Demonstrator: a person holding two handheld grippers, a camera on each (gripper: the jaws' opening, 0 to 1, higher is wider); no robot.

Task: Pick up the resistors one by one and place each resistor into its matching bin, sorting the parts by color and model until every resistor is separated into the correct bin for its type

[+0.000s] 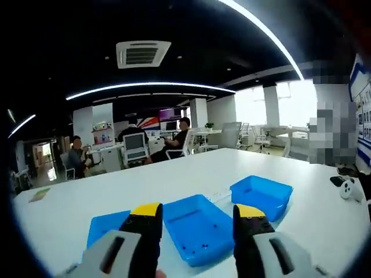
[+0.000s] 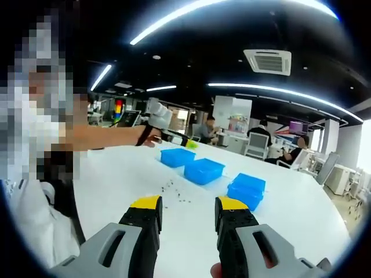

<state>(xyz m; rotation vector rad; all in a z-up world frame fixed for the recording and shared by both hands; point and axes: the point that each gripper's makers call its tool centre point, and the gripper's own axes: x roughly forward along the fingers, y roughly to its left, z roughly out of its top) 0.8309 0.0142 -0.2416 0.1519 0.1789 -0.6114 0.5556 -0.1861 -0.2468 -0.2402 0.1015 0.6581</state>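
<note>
White and wide, the surface (image 2: 133, 174) carries everything, and the sorting looks barely begun. Nearest in the right gripper view, the right gripper (image 2: 188, 211) hangs over it with fingers apart and empty. Just beyond lie the resistors (image 2: 174, 191), small dark specks scattered loose on the white top, well short of the three blue bins (image 2: 204, 170) lined up past them. In the left gripper view the left gripper (image 1: 198, 219) also has fingers apart, nothing between them, hovering at the middle bin (image 1: 197, 229); a few specks show inside, too small to identify. A white controller-like object (image 1: 346, 188) sits off to the side. Farther back, seated people and office chairs. Nothing blocks the bins.
</note>
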